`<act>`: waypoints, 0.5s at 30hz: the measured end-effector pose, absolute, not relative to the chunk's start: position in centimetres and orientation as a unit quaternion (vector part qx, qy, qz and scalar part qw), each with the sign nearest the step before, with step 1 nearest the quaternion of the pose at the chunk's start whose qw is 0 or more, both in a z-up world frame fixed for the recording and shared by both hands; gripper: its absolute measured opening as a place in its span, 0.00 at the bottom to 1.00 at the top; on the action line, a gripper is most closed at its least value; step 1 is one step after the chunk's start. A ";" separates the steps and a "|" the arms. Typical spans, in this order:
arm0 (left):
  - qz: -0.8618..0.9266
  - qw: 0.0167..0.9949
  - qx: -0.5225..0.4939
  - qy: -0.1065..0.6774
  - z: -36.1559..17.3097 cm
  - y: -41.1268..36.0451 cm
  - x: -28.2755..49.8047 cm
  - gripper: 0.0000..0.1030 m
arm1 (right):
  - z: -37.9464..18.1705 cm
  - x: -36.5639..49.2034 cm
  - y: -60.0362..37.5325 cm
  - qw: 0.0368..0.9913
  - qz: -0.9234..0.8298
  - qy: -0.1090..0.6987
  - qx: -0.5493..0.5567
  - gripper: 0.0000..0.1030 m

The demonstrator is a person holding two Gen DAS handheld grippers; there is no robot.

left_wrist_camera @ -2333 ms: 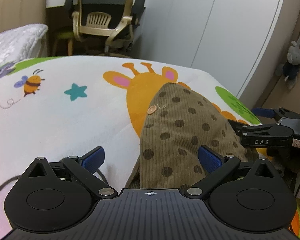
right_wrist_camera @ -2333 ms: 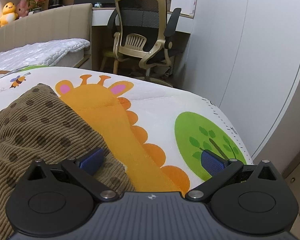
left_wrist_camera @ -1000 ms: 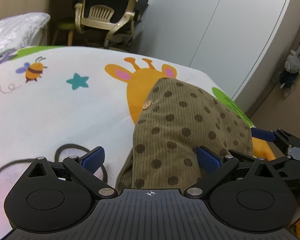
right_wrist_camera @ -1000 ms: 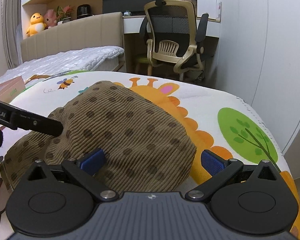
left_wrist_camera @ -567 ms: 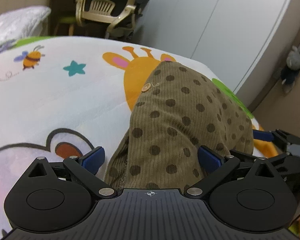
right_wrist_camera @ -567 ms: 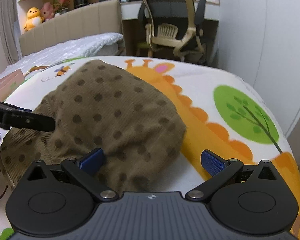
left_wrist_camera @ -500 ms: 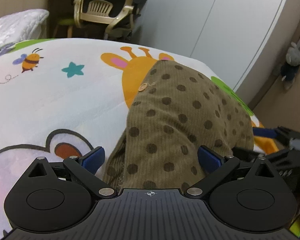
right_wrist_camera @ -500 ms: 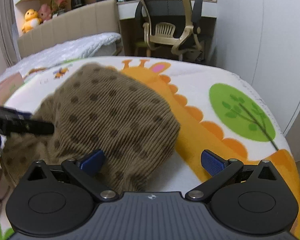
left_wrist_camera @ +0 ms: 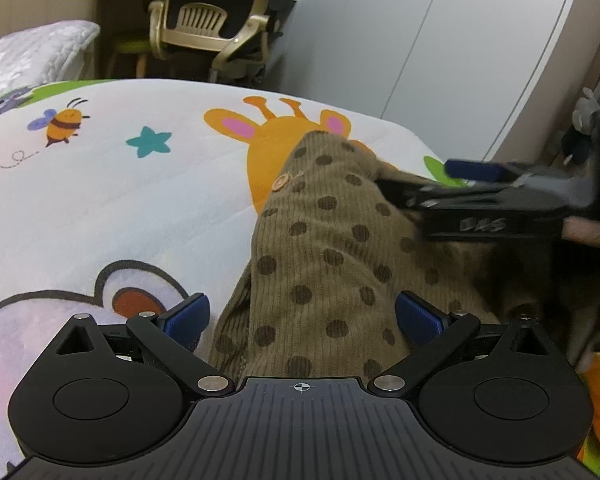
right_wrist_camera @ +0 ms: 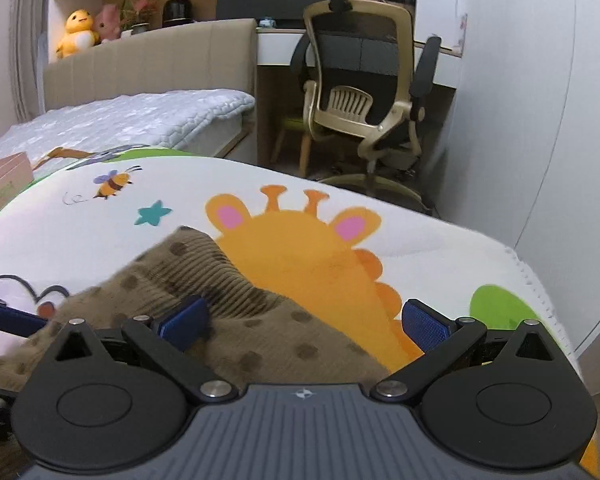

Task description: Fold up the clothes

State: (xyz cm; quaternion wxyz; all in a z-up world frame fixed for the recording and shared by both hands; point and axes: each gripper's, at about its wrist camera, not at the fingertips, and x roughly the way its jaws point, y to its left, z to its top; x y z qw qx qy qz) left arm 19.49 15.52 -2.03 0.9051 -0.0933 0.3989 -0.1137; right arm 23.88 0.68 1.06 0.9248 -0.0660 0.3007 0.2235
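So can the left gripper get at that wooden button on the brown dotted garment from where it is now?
Probably yes. The left gripper is open over the brown garment, and the button lies ahead, uncovered. The right gripper is off to the side, not across the path.

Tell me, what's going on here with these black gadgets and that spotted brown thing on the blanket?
A person is folding clothes with a handheld gripper in each hand. A brown corduroy garment with dark polka dots lies bunched on a cartoon giraffe blanket. The left gripper sits open at the garment's near edge, cloth between its blue fingers. The right gripper is open too, reaching in over the garment's other side. Neither is clamped on the fabric, and the garment is not neatly folded yet.
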 end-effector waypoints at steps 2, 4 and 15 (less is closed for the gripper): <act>-0.115 0.905 -0.094 0.400 -2.1 15.5 19.5 0.99 | 1.1 23.7 -0.1 0.924 0.217 0.310 -0.052 1.00; -0.116 0.904 -0.096 0.400 -2.2 15.5 19.6 0.99 | 1.3 23.0 -1.1 0.926 0.211 0.308 -0.050 1.00; -0.120 0.903 -0.093 0.402 -2.3 15.2 19.7 0.99 | 0.0 20.8 -5.0 0.924 0.192 0.325 -0.054 1.00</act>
